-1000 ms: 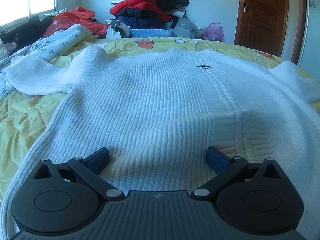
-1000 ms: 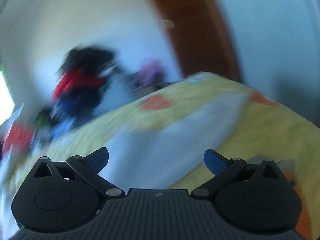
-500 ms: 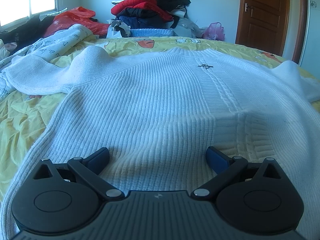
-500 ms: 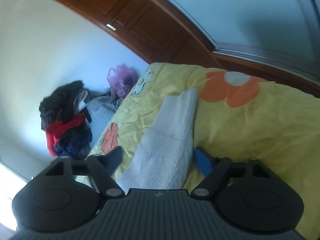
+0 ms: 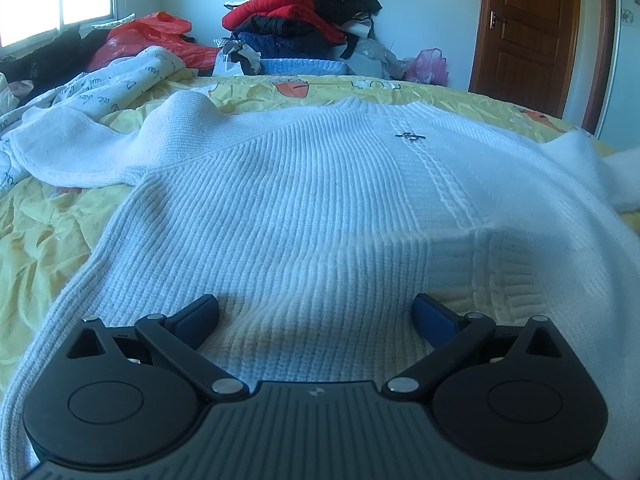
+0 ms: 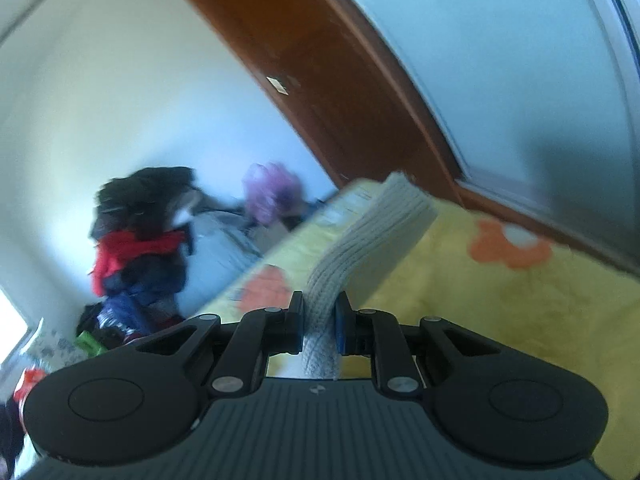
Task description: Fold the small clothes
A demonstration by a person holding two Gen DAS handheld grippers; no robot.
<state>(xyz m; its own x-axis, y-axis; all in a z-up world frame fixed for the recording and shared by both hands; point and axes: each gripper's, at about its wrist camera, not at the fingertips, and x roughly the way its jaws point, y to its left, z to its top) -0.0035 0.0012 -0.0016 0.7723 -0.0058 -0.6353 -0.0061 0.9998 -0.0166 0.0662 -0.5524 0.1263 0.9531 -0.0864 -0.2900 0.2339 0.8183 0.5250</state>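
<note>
— Where it lies flat, what is the sweater (image 5: 304, 208) like?
— White ribbed knit with a cable stripe, spread on the crinkled yellow bedsheet (image 5: 36, 248); the dark clothes pile (image 5: 304, 12) sits beyond its collar.
— And the grippers?
— Left gripper (image 5: 316, 316) hovers over the hem, jaws spread wide, gripping nothing. Right gripper (image 6: 319, 322) is closing, pads pinching the ribbed sleeve (image 6: 372, 236), which lifts off the sheet.

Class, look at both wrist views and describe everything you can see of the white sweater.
The white sweater is a ribbed knit with a cable stripe and a small dark emblem, spread front up on the yellow bedsheet. One sleeve lies rumpled toward the window side. The open left gripper hovers over its hem; the right gripper is closing on the other sleeve, lifting it.
</note>
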